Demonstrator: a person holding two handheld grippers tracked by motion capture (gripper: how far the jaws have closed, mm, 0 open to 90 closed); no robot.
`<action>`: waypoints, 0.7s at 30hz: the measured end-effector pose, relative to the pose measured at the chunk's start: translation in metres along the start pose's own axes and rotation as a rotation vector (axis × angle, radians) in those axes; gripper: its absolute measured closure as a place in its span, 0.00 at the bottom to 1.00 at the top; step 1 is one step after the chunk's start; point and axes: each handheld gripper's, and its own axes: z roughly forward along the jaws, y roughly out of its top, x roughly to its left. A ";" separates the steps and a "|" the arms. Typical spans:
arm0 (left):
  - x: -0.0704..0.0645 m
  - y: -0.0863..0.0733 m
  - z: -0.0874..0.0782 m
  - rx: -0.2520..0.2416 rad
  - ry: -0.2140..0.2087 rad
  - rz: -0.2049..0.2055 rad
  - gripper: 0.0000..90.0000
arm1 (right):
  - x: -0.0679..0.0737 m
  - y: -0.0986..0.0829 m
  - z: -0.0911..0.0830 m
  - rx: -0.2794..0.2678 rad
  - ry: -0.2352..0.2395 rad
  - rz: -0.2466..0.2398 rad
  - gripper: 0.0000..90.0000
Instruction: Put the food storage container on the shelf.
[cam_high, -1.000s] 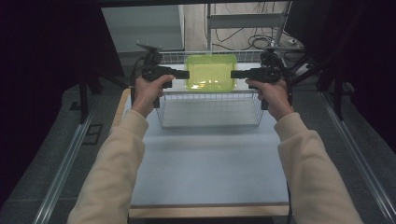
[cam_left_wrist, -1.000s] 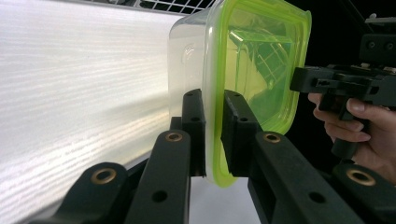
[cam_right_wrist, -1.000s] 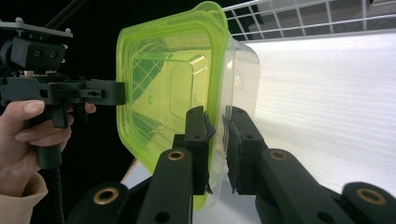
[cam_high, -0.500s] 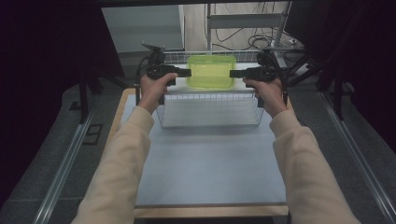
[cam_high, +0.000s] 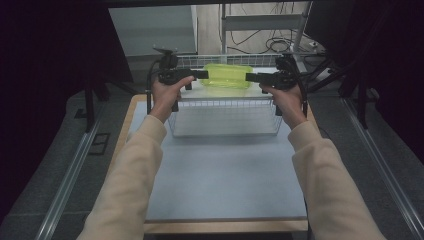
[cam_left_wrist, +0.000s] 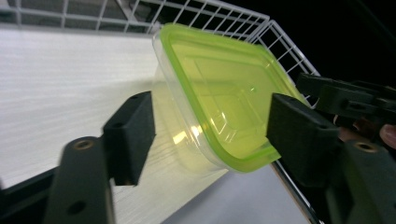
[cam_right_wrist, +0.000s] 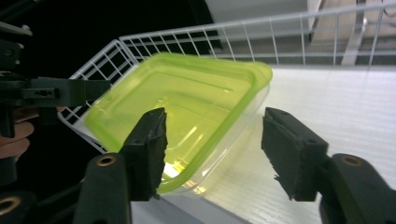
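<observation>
One container (cam_high: 228, 76) — clear plastic, rounded-rectangular, translucent green lid — above one white wire basket (cam_high: 225, 116) on the desk (cam_high: 225, 185) | left gripper (cam_high: 200, 75), right gripper (cam_high: 252, 77): jaws spread at its ends, not pinching.

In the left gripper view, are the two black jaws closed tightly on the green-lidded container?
No, the left gripper stands open: its jaws are spread wide on either side of the container, with clear gaps between them and it.
</observation>
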 end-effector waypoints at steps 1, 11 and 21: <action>-0.002 -0.001 -0.005 -0.014 -0.009 0.011 0.33 | 0.001 0.000 -0.002 -0.006 0.003 -0.008 0.43; -0.026 -0.044 -0.053 -0.055 0.000 0.108 0.27 | 0.015 -0.032 -0.048 -0.037 0.045 -0.151 0.36; -0.041 -0.135 -0.079 -0.017 -0.001 0.193 0.28 | 0.019 -0.101 -0.075 0.008 0.087 -0.284 0.32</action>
